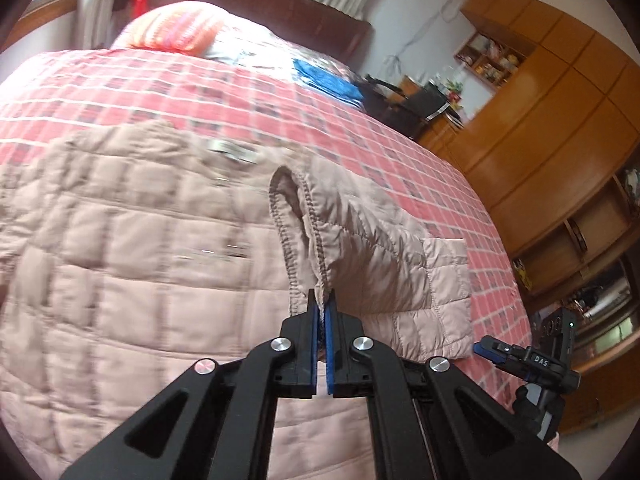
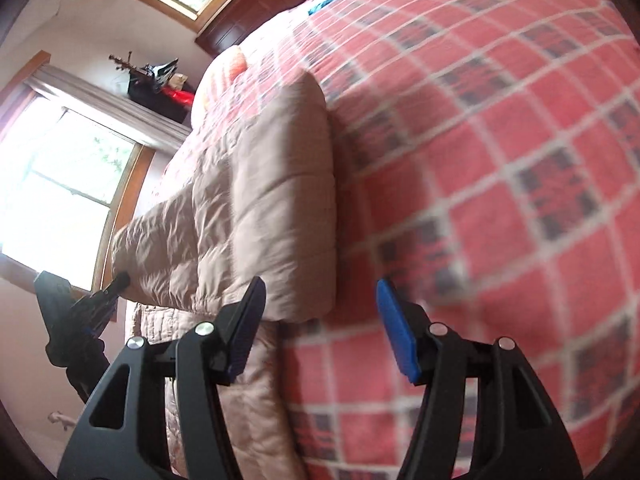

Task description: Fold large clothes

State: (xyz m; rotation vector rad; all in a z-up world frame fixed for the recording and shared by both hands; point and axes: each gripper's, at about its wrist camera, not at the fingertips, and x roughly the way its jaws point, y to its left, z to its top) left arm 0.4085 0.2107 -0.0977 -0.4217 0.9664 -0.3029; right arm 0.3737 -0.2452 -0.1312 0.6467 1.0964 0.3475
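Across the bed (image 1: 360, 128), under a red checked cover, lies the task's garment: a pale pink quilted jacket (image 1: 120, 248), spread flat on the cover and filling most of the left wrist view; looks like a padded coat, body down, a small label near the collar; seen edge-on from the right wrist view (image 2: 260, 200), already doubled over itself on one side, the folded part standing as a thick slab on the cover.

Next in size, the sleeve (image 1: 376, 240), raised off the jacket body and drawn up toward the camera, cuff opening with its dark stitched hem uppermost; clamped at the hem by the left claw (image 1: 323, 304), blue pads pressed tight on the fabric with almost no gap.

Smaller still, the right claw (image 2: 320, 312), spread wide with nothing between its pads, hovering just beside the folded edge over bare cover; glimpsed too at the right edge of the left wrist view.

Judged as mid-task: one side apparently folded in, this sleeve lifted but not yet laid across the body; probably left to do: setting the sleeve down flat, then halving the length; puffy filling likely to spring back unless pressed.
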